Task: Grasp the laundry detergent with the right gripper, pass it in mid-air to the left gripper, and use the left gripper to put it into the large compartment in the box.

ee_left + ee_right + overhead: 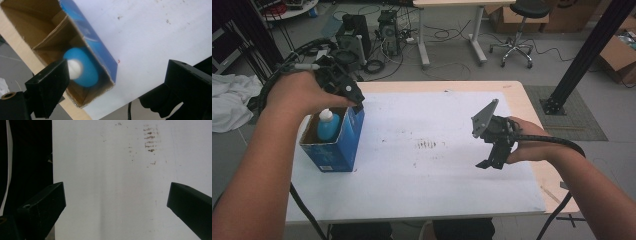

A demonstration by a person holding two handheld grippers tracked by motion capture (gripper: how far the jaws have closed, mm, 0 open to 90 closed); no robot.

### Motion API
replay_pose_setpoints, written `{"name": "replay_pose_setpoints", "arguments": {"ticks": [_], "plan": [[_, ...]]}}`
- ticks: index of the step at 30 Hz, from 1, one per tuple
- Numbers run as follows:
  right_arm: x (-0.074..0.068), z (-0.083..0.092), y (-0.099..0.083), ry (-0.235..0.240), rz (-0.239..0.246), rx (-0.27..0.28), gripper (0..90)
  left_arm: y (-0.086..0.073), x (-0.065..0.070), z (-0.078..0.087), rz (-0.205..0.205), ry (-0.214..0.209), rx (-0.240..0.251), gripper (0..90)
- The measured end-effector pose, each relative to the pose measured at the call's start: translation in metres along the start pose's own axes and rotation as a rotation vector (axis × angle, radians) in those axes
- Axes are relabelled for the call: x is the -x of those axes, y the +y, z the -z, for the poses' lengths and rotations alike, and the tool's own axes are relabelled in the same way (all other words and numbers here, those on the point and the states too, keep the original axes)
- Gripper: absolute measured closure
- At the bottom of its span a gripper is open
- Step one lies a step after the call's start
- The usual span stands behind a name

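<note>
Left gripper (pixel 354 102) hangs over the open top of the blue box (pixel 343 145), jaws spread wide with nothing between them. In the left gripper view the pads stand well clear of the bottle (pixel 81 67), so no pinch on it. The bottle is blue with a white cap (pixel 75 69), standing upright inside the box, in the compartment nearest the table's front edge. A cardboard divider (pixel 53 30) splits the box, and that probably helps keep the bottle from tipping.

My read: this is a drop-off — bottle seated, jaws let go, hand clear above the rim so nothing snags the cap.

Right gripper (pixel 492 160) is parked well apart, over the bare white sheet (pixel 437 170) — jaws spread, empty. In the right gripper view there is just paper with a few brown smudges (pixel 150 137) between the jaws. Likely held out of the way so the two cables don't cross.

The box sits at the left edge of the table (pixel 532 100), one corner close to the sheet's border, within easy reach of the left hand (pixel 299 92). Floor clutter beyond the table — not relevant.
</note>
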State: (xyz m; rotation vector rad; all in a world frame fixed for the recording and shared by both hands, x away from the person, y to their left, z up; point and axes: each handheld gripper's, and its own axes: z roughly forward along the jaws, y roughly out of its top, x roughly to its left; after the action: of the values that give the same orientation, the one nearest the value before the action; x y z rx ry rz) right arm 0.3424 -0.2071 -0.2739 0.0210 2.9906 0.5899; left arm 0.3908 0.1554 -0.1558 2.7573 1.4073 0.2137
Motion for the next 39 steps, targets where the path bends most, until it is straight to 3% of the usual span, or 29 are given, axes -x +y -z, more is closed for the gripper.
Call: {"name": "replay_pose_setpoints", "arguments": {"ticks": [3, 6, 11, 15, 22, 26, 32, 39], "plan": [[0.001, 0.000, -0.002, 0.003, -0.004, -0.001, 1.7, 0.004, 0.010, -0.001, -0.058, 0.006, -0.006, 0.8], [0.002, 0.001, -0.003, 0.005, -0.008, -0.010, 1.6, 0.008, 0.019, -0.001, -0.142, 0.008, -0.013, 0.1], [0.004, 0.002, -0.004, 0.010, -0.009, -0.026, 1.6, 0.012, 0.032, -0.005, -0.251, -0.033, -0.001, 0.1], [0.006, 0.004, -0.002, 0.009, -0.010, -0.041, 1.0, 0.016, 0.044, -0.006, -0.370, -0.059, 0.021, 0.1], [0.006, 0.006, 0.001, 0.014, 0.003, -0.083, 0.0, 0.020, 0.061, -0.009, -0.513, -0.118, 0.022, 0.1], [0.006, 0.008, 0.001, 0.016, 0.002, -0.101, 0.0, 0.023, 0.071, -0.012, -0.582, -0.113, 0.009, 0.1], [0.007, 0.010, -0.001, 0.016, -0.006, -0.123, 0.0, 0.021, 0.092, -0.021, -0.751, -0.107, -0.019, 0.1], [0.006, 0.012, -0.001, 0.017, -0.002, -0.139, 0.2, 0.015, 0.102, -0.021, -0.859, -0.127, -0.016, 0.1]]}}
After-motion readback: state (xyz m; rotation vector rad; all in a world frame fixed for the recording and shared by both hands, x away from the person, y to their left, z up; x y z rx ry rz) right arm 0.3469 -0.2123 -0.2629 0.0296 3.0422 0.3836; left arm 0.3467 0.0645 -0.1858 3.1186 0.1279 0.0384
